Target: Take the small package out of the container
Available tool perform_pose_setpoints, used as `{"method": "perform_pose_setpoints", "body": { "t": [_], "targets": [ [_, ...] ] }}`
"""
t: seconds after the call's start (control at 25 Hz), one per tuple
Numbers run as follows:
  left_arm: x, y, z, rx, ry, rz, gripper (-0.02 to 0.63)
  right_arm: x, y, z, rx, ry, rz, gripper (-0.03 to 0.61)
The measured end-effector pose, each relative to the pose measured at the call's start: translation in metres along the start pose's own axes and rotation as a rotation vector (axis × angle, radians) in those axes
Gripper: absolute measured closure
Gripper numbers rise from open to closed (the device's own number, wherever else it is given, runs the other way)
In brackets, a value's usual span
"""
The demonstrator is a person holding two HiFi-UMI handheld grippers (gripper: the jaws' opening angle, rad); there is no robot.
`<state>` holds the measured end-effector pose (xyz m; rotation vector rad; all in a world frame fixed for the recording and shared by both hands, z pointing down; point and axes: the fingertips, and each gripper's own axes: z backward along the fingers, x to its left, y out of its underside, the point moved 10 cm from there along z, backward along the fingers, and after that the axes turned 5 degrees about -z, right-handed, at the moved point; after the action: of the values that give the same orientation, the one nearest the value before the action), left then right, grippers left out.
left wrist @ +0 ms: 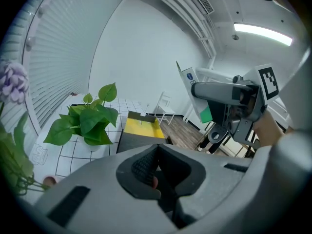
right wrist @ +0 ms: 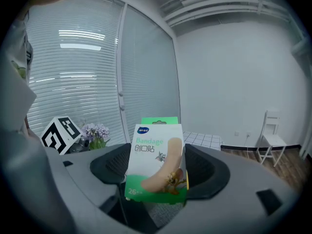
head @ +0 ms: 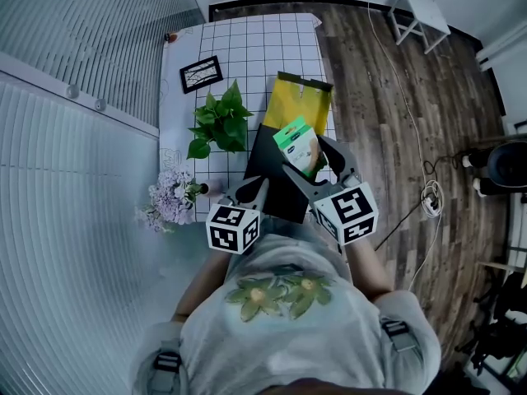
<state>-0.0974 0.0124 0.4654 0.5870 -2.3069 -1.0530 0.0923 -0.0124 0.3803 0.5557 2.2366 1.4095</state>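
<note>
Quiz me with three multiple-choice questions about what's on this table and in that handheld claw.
1. Where does the leafy plant stand?
A on the floor; B on the checked tablecloth beside the container; C inside the container.
2. What colour are the flowers?
A purple; B red; C orange.
3. The right gripper is:
A open and empty; B lying on the table; C shut on the bandage box.
Answers: 1 B, it stands on the grid next to the black-and-yellow box; 2 A, the blooms are lilac; 3 C, its jaws clamp the box's sides.
</note>
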Motion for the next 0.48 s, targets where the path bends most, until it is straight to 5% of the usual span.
{"method": "perform_pose_setpoints", "body": {
  "t": [0.48],
  "targets": [
    [-0.0054,0.0012,0.0044,-0.007,0.003,-0.012,0.607,0.0056,0.0011,0.0051,-0.005,0.007,0.005,0.242]
  ]
}}
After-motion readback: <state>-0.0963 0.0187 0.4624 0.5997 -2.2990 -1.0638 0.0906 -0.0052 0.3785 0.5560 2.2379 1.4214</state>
